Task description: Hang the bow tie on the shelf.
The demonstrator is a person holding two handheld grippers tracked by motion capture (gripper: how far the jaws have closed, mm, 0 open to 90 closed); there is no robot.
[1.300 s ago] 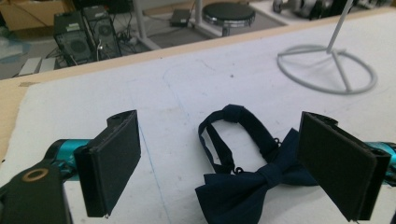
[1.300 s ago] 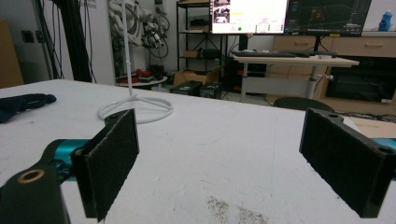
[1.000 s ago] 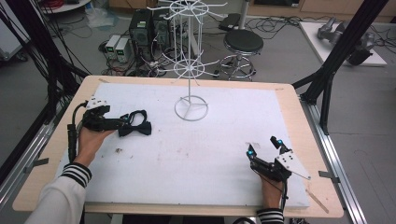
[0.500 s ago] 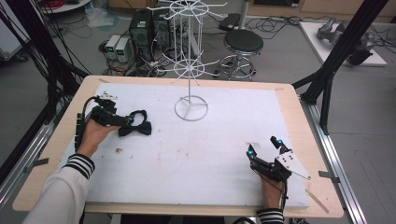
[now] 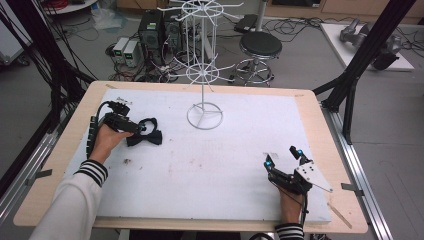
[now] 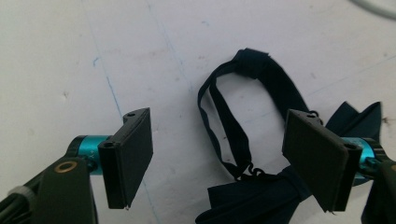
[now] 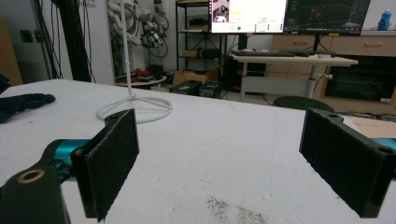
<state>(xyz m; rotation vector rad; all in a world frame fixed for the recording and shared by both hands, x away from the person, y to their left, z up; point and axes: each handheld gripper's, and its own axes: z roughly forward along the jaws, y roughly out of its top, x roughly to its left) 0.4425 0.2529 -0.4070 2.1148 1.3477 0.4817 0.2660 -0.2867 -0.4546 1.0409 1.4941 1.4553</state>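
A dark navy bow tie with a looped strap lies on the white table mat at the left. My left gripper hovers right over it, open. In the left gripper view the strap loop and the bow lie between the spread pads, touching neither. My right gripper rests open near the front right of the mat, nothing between its pads. A white wire display stand rises from a ring base at the back centre.
The ring base of the stand sits ahead of the right gripper. A small dark fleck lies on the mat near the left forearm. Beyond the table stand a stool and computer boxes on the floor.
The left gripper has shifted a little toward the bow tie and lowered over its strap. The right gripper has stayed put.
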